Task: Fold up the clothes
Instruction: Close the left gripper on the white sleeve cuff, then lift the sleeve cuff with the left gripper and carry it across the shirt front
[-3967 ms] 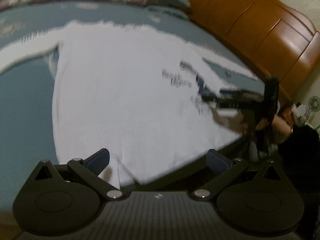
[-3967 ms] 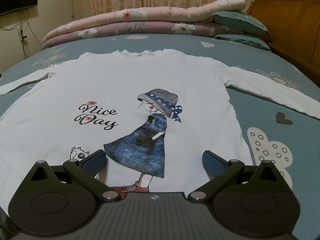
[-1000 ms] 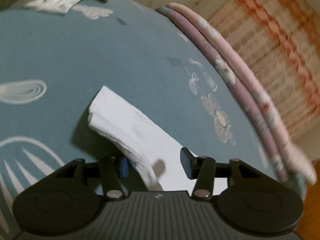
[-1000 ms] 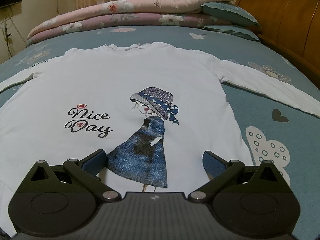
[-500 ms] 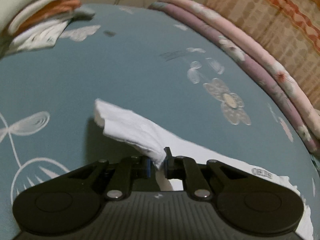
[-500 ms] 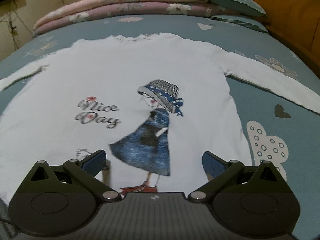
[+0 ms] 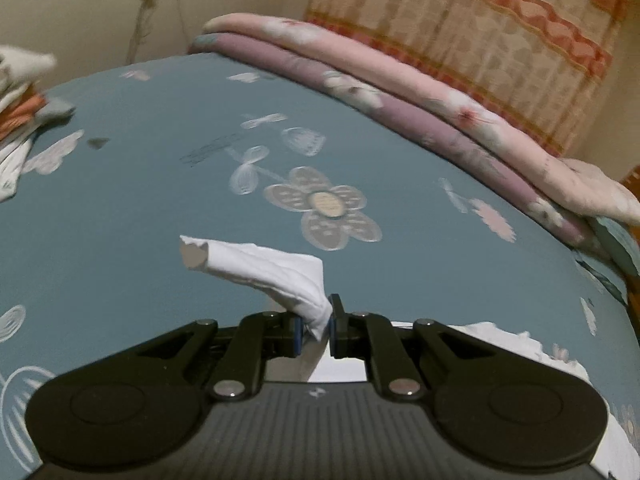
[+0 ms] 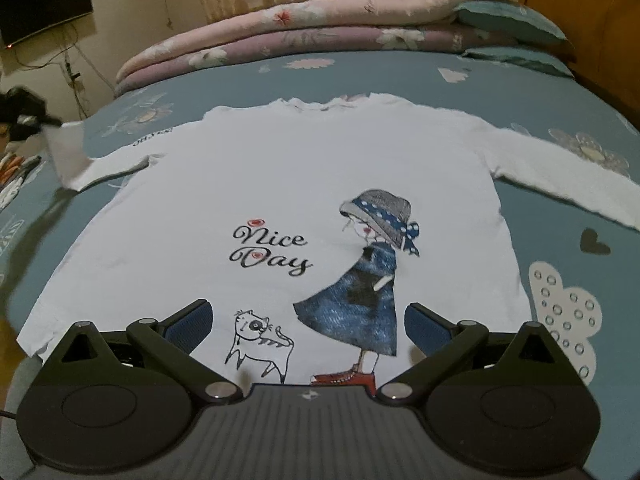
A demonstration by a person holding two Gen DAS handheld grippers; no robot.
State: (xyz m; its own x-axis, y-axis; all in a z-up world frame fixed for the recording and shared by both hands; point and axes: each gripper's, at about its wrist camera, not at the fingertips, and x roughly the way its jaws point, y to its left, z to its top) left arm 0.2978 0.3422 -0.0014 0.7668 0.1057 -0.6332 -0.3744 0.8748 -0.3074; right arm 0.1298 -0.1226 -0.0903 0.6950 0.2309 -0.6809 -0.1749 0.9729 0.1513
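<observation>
A white long-sleeved shirt (image 8: 280, 184) printed with "Nice Day", a girl in a blue dress and a cat lies spread flat on the blue bedspread (image 8: 560, 264). In the left wrist view my left gripper (image 7: 316, 326) is shut on the shirt's left sleeve (image 7: 264, 270), whose cuff end hangs lifted above the bed. In the right wrist view that raised sleeve (image 8: 66, 156) and the left gripper (image 8: 24, 120) show blurred at the far left. My right gripper (image 8: 308, 320) hovers open over the shirt's hem, nothing between its fingers. The right sleeve (image 8: 568, 172) lies stretched out flat.
Folded pink and purple quilts (image 8: 304, 36) and teal pillows (image 8: 512, 20) line the far side of the bed. A wooden headboard (image 8: 608, 32) stands at the right. A pile of clothes (image 7: 20, 92) sits at the left edge of the bed.
My left gripper closed on the sleeve, then rose and rolled, lifting the cuff off the bedspread. The right gripper lifted slightly, staying open over the hem.
</observation>
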